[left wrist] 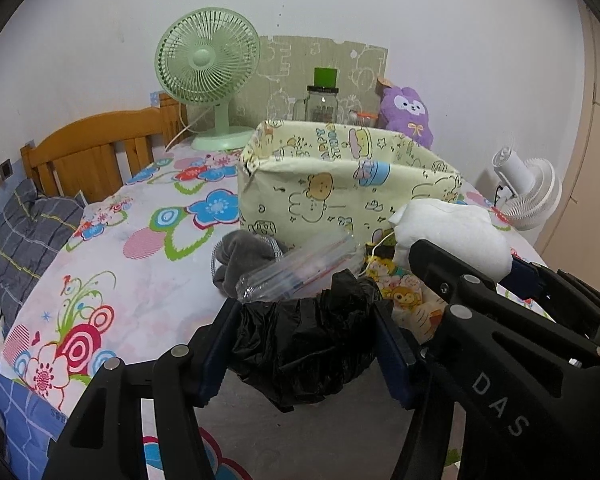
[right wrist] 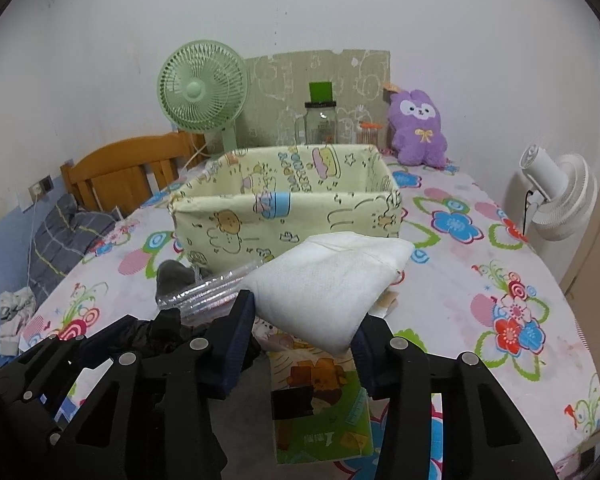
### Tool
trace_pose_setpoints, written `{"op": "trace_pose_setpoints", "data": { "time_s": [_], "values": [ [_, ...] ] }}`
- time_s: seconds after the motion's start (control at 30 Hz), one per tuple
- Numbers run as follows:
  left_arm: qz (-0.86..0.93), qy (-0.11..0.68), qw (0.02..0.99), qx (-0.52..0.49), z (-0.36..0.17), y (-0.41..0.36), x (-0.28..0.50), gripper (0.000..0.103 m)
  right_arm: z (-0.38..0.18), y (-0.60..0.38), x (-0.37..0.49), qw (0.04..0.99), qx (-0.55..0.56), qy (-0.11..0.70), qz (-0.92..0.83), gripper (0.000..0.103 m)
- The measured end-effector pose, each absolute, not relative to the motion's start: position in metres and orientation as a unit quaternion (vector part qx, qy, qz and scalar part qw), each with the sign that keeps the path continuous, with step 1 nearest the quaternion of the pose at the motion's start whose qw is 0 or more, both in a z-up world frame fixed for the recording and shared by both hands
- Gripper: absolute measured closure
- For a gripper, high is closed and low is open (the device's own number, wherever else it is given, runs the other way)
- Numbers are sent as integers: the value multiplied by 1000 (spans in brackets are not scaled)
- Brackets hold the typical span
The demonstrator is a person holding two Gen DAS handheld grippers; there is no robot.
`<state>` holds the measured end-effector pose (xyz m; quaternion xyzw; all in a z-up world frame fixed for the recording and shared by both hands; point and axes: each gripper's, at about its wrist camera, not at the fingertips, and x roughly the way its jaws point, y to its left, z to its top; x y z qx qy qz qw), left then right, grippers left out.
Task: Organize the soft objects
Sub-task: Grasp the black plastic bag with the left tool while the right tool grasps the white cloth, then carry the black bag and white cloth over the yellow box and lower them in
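- We take the yellow fabric bin (right wrist: 288, 204) as landmark; it stands upright on the flower-print bench cover (right wrist: 480, 264), its top open.
- Left gripper (left wrist: 304, 346): jaws clamped on a crumpled black plastic bag (left wrist: 308, 336), held on the near side of the bin, over the cover's near edge.
- Right gripper (right wrist: 304, 340): jaws clamped on a white cloth pouch (right wrist: 328, 284), raised just in front of the bin's near wall, its far corner level with the wall's lower half.
- In the left wrist view the right gripper lies close to the right of the left one; little room between them.
- Near the bin's near-left corner: a grey soft item (left wrist: 244, 258) and a clear plastic package (left wrist: 300, 270) across it, both on the cover.
- A printed cartoon sheet (right wrist: 320, 412) lies flat on the near side of the bin, below the pouch.
- Behind the bin: green desk fan (right wrist: 200, 92), glass jar (right wrist: 320, 120), purple plush (right wrist: 418, 128), all by the wall.
- Right of the bin, the cover shows open surface to its curved edge; a white fan (right wrist: 560, 204) stands beyond that edge.
- Left of the bin, open cover up to its edge, then a wooden headboard (right wrist: 128, 168).
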<state>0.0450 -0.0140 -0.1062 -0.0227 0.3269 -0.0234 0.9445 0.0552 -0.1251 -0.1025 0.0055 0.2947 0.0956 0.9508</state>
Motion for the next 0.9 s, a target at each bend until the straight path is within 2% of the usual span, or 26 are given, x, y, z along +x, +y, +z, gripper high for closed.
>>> {"op": "trace_pose_setpoints", "data": {
  "time_s": [0.9],
  "values": [
    [-19, 276, 961, -16, -30, -19, 19, 37, -23, -128, 19, 965, 8, 246, 91, 54]
  ]
}}
